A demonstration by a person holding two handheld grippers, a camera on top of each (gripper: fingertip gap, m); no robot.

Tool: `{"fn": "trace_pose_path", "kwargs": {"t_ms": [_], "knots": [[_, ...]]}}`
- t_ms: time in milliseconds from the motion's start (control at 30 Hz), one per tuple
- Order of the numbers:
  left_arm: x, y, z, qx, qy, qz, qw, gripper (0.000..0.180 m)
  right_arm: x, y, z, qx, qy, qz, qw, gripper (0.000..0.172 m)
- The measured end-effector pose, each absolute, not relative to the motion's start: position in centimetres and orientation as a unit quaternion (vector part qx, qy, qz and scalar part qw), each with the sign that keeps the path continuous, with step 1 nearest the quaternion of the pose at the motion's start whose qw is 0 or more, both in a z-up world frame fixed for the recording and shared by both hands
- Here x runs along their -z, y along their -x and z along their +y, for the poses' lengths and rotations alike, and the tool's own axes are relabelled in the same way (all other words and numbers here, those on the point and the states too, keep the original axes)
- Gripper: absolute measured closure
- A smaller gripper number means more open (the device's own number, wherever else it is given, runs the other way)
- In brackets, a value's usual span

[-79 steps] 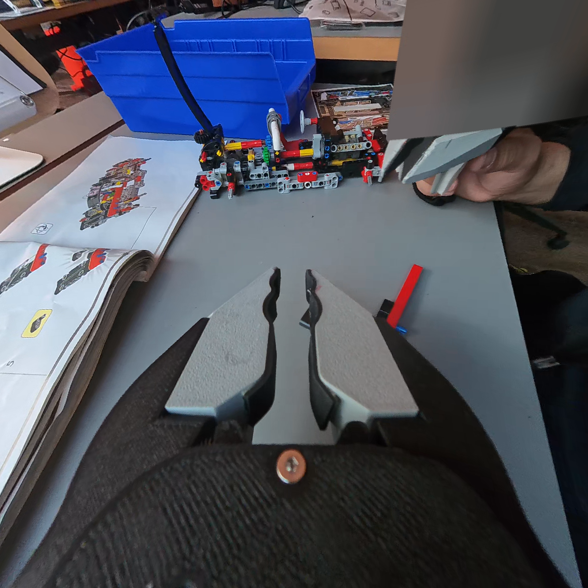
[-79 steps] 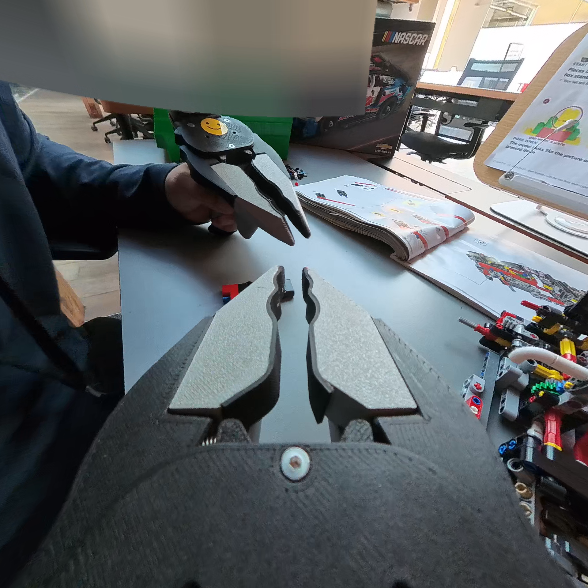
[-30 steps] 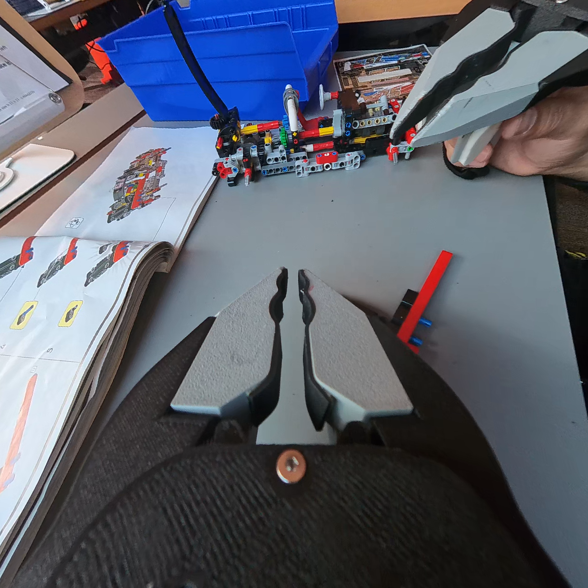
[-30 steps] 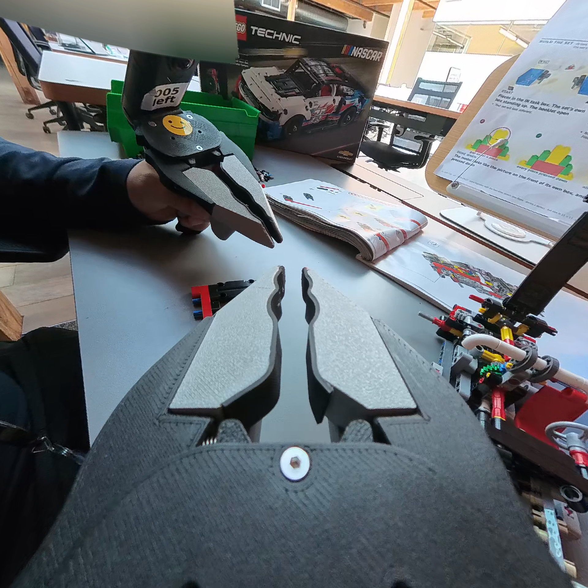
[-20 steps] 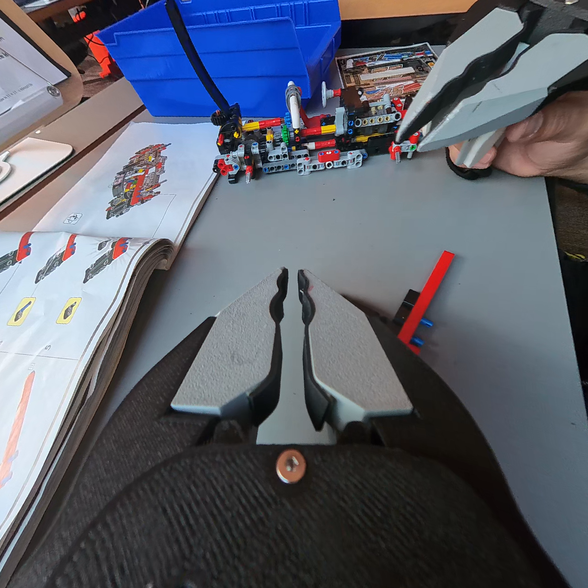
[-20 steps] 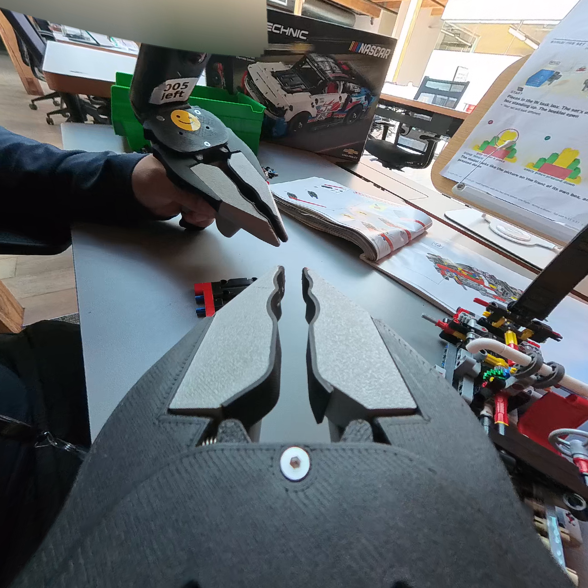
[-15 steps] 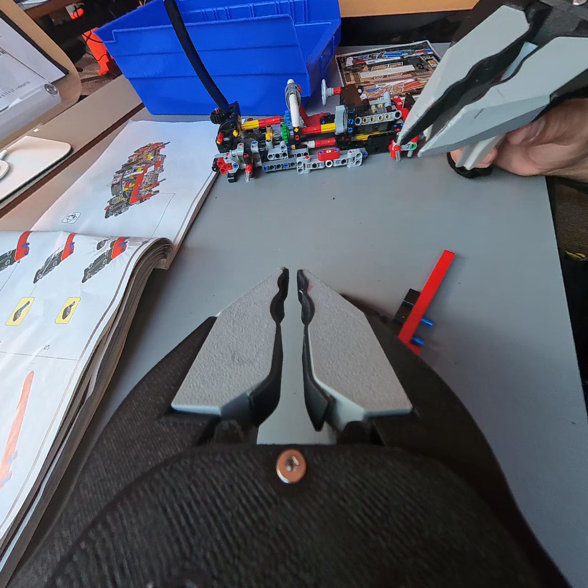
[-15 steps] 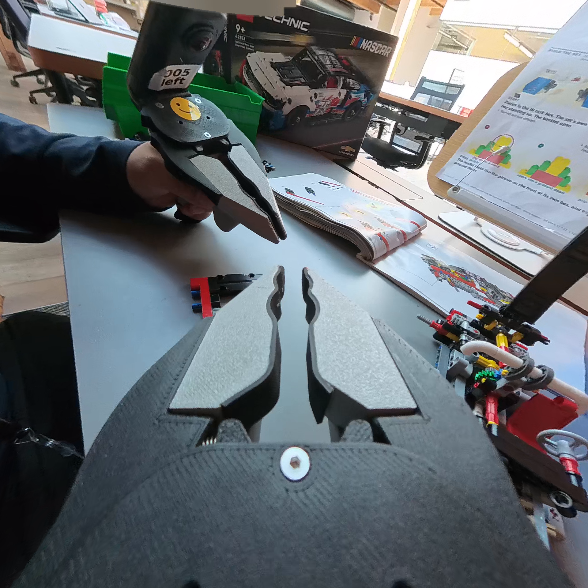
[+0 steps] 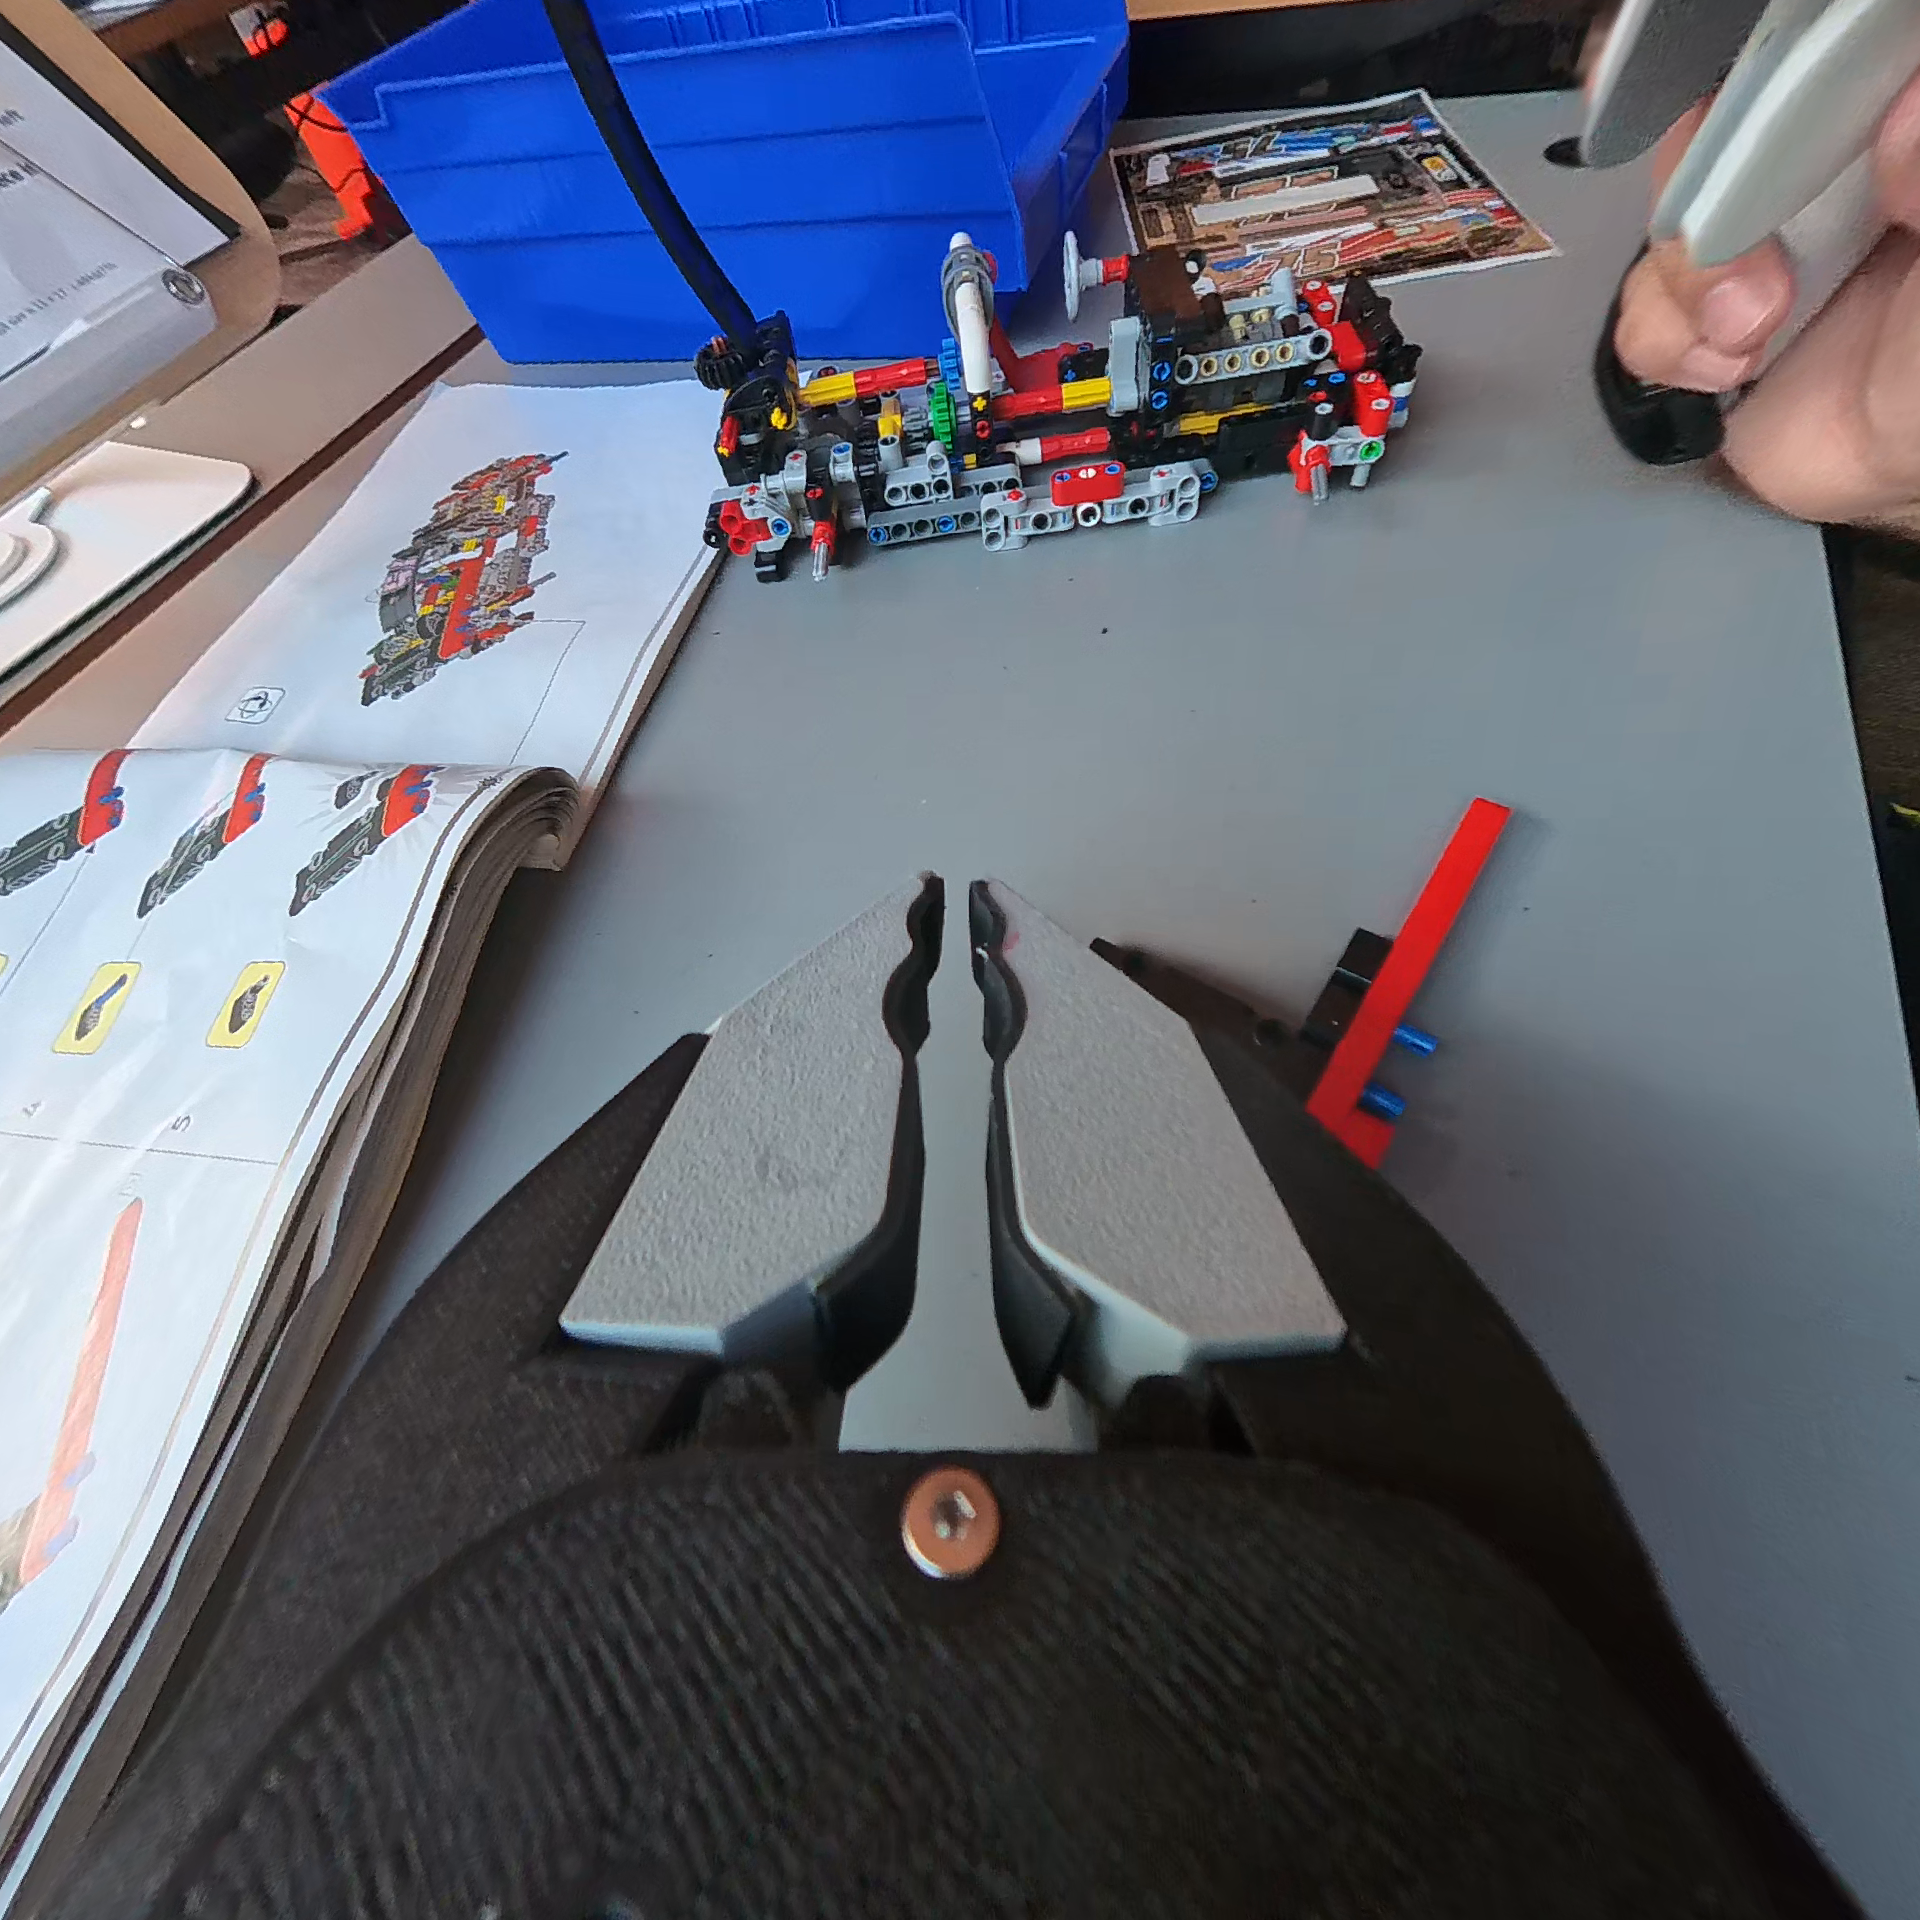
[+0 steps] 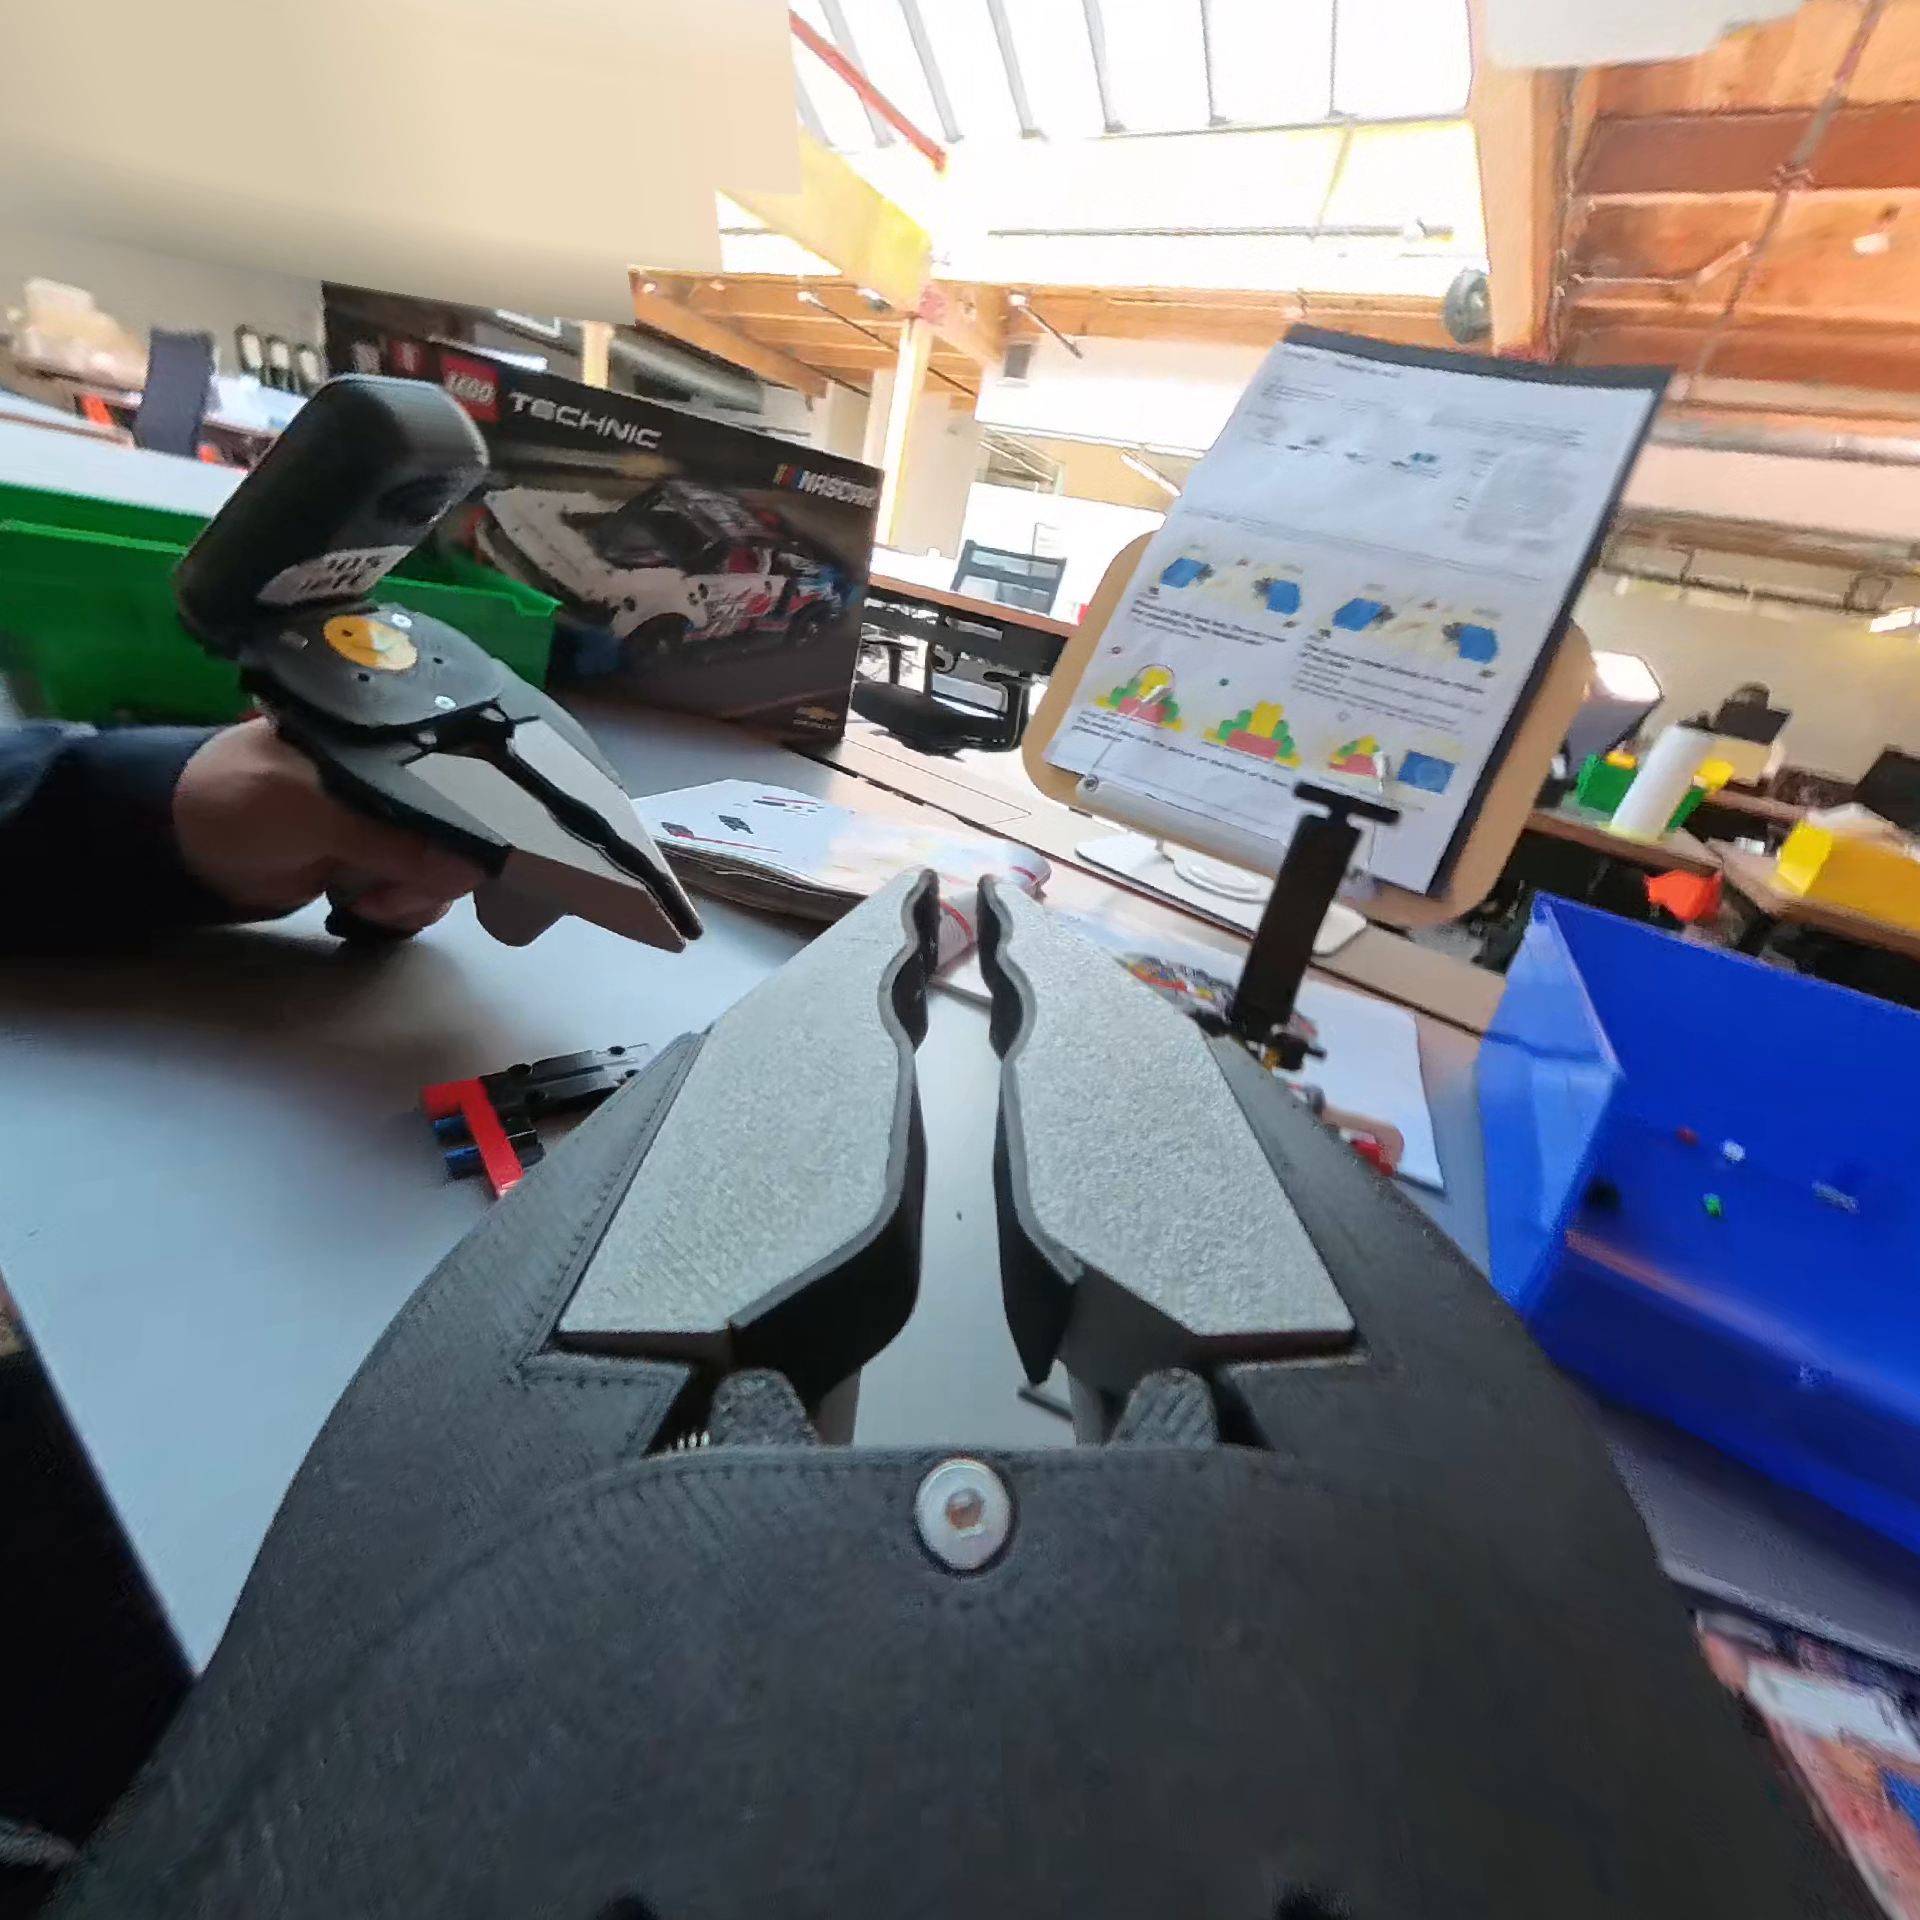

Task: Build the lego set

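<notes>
My left tongs (image 9: 956, 894) nearly together, bare, just left of red beam (image 9: 1413, 977), my right tongs (image 10: 958, 891) likewise, raised above bench (image 9: 1143, 707).

The left wrist view looks down close over the grey table (image 9: 1195, 727). The right wrist view faces level across it, raised. Both share the blue bin (image 9: 748, 177) and open booklet (image 10: 831, 842).

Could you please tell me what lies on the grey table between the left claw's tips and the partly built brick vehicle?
Nothing: in the left wrist view, bare grey table runs from the left claw to the multicoloured brick vehicle.
</notes>
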State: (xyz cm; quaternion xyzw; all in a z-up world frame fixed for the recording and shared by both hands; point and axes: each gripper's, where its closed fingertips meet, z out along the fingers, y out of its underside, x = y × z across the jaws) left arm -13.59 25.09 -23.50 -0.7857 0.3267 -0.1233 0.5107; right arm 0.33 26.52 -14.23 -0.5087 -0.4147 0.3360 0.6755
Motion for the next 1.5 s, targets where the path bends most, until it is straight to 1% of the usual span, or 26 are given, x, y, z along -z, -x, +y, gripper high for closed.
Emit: {"fn": "trace_pose_path", "kwargs": {"t_ms": [100, 200, 233, 300, 400, 433, 467, 500, 567, 633, 667, 733, 833, 933, 1000, 1167, 1267, 1333, 1400, 1500], "knots": [[23.7, 13.6, 25.2, 0.121, 0.788, 0.326, 0.508, 0.176, 14.8, -2.9, 27.3, -0.345, 0.544, -0.379, 0.665, 0.168], [23.9, 13.9, 25.6, 0.124, 0.803, 0.305, 0.497, 0.171, 15.3, -5.7, 28.6, -0.33, 0.578, -0.358, 0.655, 0.162], [23.8, 13.7, 25.6, 0.128, 0.807, 0.3, 0.493, 0.17, 15.5, -6.6, 29.1, -0.316, 0.59, -0.355, 0.653, 0.159], [23.4, 13.5, 25.7, 0.123, 0.808, 0.302, 0.49, 0.169, 16.1, -8.0, 30.2, -0.291, 0.613, -0.358, 0.642, 0.148], [22.2, 13.2, 25.8, 0.115, 0.808, 0.304, 0.492, 0.168, 17.8, -8.8, 30.9, -0.3, 0.646, -0.382, 0.589, 0.14], [21.8, 13.1, 26.0, 0.119, 0.811, 0.303, 0.486, 0.166, 18.5, -8.9, 30.9, -0.314, 0.656, -0.394, 0.562, 0.139], [21.4, 12.9, 26.1, 0.124, 0.815, 0.302, 0.479, 0.162, 19.3, -9.0, 31.0, -0.325, 0.669, -0.404, 0.533, 0.134], [20.8, 12.7, 26.6, 0.127, 0.817, 0.3, 0.475, 0.16, 20.0, -9.3, 31.2, -0.328, 0.681, -0.409, 0.511, 0.126], [18.7, 12.7, 28.3, 0.112, 0.81, 0.302, 0.491, 0.159, 20.9, -9.6, 31.5, -0.339, 0.691, -0.426, 0.476, 0.123], [16.2, 12.9, 31.2, 0.082, 0.8, 0.306, 0.509, 0.159, 21.5, -9.9, 32.1, -0.335, 0.701, -0.429, 0.461, 0.113], [15.0, 12.9, 32.9, 0.073, 0.8, 0.307, 0.511, 0.158, 21.7, -10.0, 32.3, -0.333, 0.704, -0.433, 0.455, 0.111], [13.3, 12.6, 36.3, 0.069, 0.804, 0.309, 0.504, 0.153, 22.2, -10.2, 32.8, -0.325, 0.709, -0.438, 0.447, 0.102], [12.7, 11.0, 41.3, 0.095, 0.81, 0.311, 0.487, 0.15, 22.7, -10.2, 33.0, -0.326, 0.709, -0.446, 0.437, 0.099], [14.3, 9.2, 45.2, 0.122, 0.826, 0.311, 0.453, 0.148, 23.4, -10.1, 32.7, -0.336, 0.708, -0.455, 0.422, 0.099], [14.8, 7.0, 46.3, 0.187, 0.823, 0.307, 0.439, 0.151, 23.5, -10.1, 32.5, -0.34, 0.706, -0.46, 0.418, 0.099], [14.4, 2.0, 44.0, 0.323, 0.796, 0.327, 0.395, 0.149, 23.6, -10.3, 32.1, -0.341, 0.696, -0.478, 0.413, 0.101], [12.1, 0.2, 40.7, 0.416, 0.753, 0.341, 0.379, 0.149, 23.5, -10.4, 32.3, -0.341, 0.694, -0.48, 0.414, 0.102], [10.8, 0.6, 39.8, 0.43, 0.74, 0.343, 0.388, 0.149, 23.5, -10.4, 32.5, -0.343, 0.696, -0.477, 0.414, 0.102], [10.5, 2.2, 40.1, 0.408, 0.747, 0.333, 0.406, 0.151, 23.5, -10.4, 32.6, -0.343, 0.699, -0.473, 0.413, 0.102], [12.3, 4.7, 41.5, 0.369, 0.777, 0.302, 0.41, 0.152, 23.8, -10.5, 33.0, -0.333, 0.708, -0.467, 0.412, 0.102]]}}
